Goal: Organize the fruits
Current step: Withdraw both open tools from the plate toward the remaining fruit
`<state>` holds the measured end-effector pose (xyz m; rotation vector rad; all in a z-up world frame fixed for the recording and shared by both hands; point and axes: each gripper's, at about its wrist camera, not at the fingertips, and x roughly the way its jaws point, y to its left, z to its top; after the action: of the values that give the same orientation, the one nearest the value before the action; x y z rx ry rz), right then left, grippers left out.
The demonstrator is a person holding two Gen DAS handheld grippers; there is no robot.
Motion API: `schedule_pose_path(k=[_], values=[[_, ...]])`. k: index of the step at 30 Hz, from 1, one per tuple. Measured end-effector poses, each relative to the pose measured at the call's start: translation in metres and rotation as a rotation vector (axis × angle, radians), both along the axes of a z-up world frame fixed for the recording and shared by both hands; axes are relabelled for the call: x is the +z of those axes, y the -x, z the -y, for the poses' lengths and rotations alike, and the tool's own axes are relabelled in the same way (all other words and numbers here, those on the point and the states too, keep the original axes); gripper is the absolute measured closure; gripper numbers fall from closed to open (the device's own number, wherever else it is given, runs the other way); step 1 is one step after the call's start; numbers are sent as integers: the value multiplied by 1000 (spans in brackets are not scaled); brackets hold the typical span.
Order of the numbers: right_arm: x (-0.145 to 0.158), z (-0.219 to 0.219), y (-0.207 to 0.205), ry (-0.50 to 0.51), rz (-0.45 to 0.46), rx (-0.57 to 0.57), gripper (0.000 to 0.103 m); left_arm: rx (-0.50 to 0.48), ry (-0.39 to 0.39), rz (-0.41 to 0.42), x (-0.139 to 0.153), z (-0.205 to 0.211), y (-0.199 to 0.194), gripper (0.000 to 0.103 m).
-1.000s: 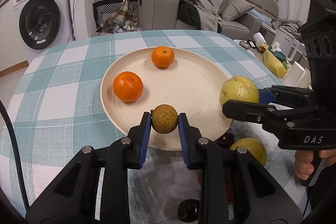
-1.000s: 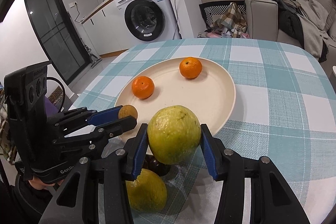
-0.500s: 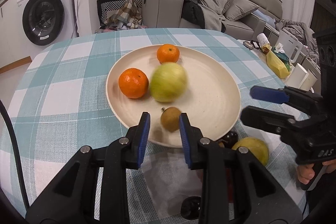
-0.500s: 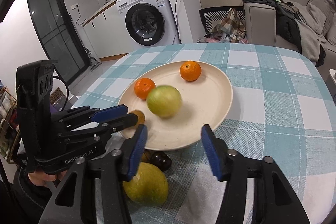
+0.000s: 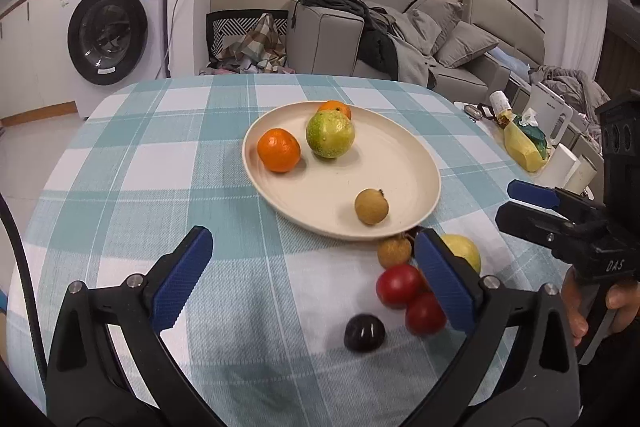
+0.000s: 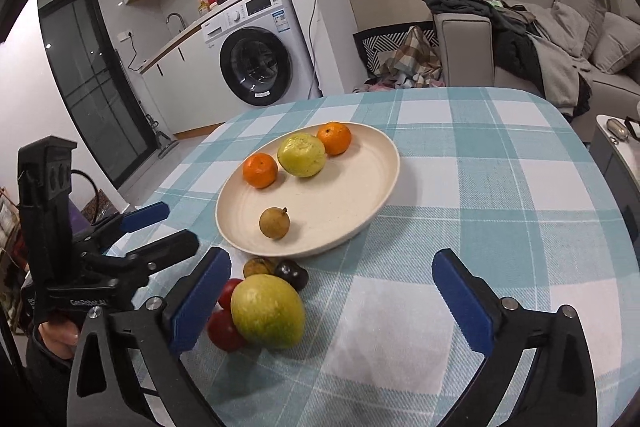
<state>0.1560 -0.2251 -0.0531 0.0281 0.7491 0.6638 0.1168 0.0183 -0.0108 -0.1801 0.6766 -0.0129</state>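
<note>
A cream plate [image 5: 400, 163] [image 6: 360, 187] holds two oranges [image 5: 279, 150] [image 6: 334, 138], a yellow-green fruit [image 5: 330, 133] [image 6: 301, 154] and a small brown fruit [image 5: 371, 206] [image 6: 274, 223]. On the cloth beside the plate lie a second yellow-green fruit [image 6: 267, 311] [image 5: 464, 251], two red fruits [image 5: 399, 285] [image 6: 224, 329], a dark fruit [image 5: 365, 332] [image 6: 291, 273] and a brown fruit [image 5: 394, 251]. My left gripper [image 5: 310, 277] is open and empty above the cloth. My right gripper [image 6: 332, 301] is open and empty, pulled back from the plate.
The round table has a teal and white checked cloth [image 5: 160, 187]. A washing machine [image 6: 256, 63] and a grey sofa [image 5: 400, 39] stand behind it. A side table with a yellow bag [image 5: 520, 147] is to the right.
Both grippers let go of their fruits on the plate, opened wide and pulled back. The yellow-green fruit rolled up to the oranges; the small brown fruit rests near the plate's front.
</note>
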Motion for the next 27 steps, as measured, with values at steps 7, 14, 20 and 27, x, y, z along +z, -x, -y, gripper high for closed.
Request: schedule_pose_path(k=[7,14,20,27], values=[[2,1,15,11,-4,6,0,25,14,-5,-2,-5,23,1],[0,-5,24,51,-4,10,0,17,3,-14,-5,-1,29,1],[-5,-8,24,55,-32,22,0,-15,-20,-39,-13,9,26,1],[-11,-11,25,14,-80,44,0,-19,-20,-70,-17,14,22,1]])
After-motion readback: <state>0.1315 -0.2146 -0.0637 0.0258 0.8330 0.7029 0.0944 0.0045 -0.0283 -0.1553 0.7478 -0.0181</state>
